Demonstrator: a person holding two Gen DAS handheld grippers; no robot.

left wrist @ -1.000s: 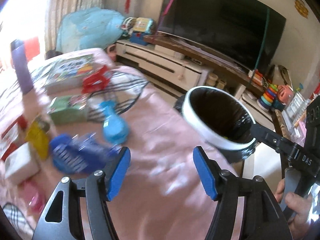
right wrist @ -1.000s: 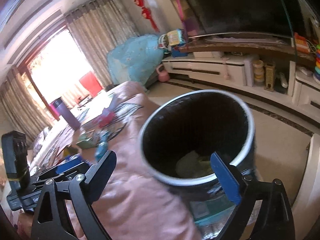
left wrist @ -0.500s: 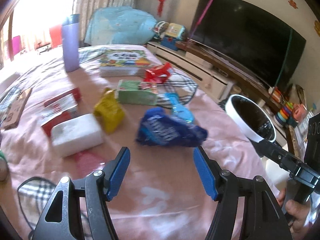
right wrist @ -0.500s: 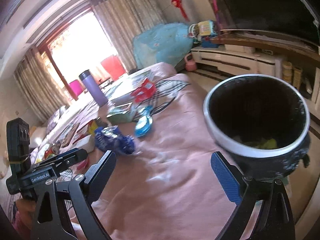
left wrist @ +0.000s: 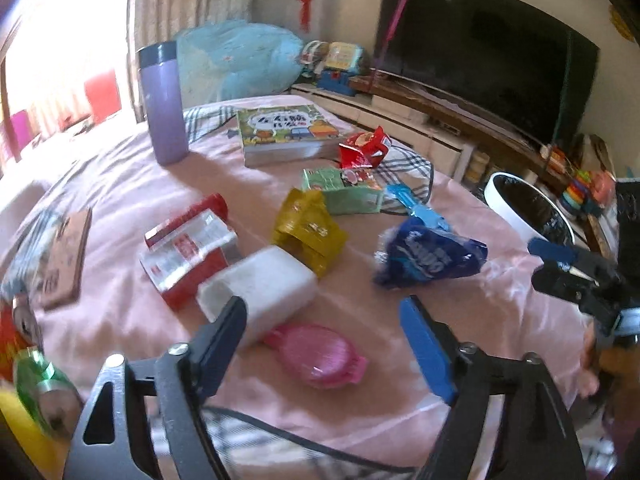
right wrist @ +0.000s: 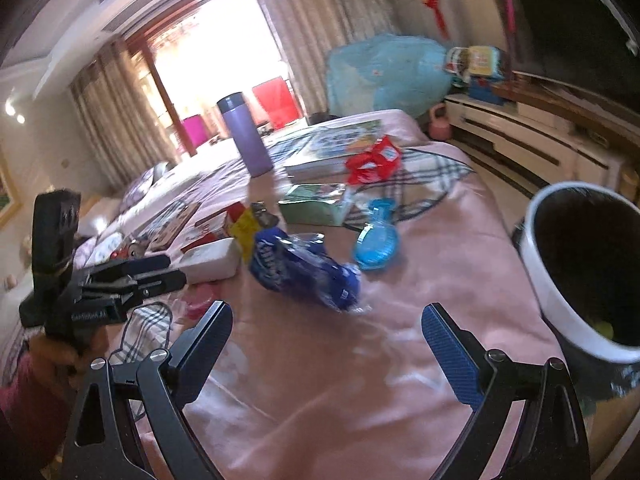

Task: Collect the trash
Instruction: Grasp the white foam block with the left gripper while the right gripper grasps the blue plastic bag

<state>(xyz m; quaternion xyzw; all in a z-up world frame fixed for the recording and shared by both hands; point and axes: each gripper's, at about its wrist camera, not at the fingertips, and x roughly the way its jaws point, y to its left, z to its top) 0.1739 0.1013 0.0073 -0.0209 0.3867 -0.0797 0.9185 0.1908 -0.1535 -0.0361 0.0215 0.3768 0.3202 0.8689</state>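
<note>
The blue wrapper (left wrist: 430,257) lay on my pink-covered worktop (left wrist: 120,184), just ahead of my left tool (left wrist: 322,342) and a little to its right, clear of its pads. That tool's jaws were opening, nothing between them. My right tool (right wrist: 326,338) was spread wide and empty, the wrapper ahead of it, the bin (right wrist: 560,304) at its right past the worktop's edge.

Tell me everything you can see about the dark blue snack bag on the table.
The dark blue snack bag is a crinkled, glossy plastic wrapper with white lettering that is too blurred to read. It lies on its side on the pink tablecloth, puffed and creased, one end twisted. The blue plastic toy lies just behind it; whether they touch is unclear. No gripper touches it.
</note>
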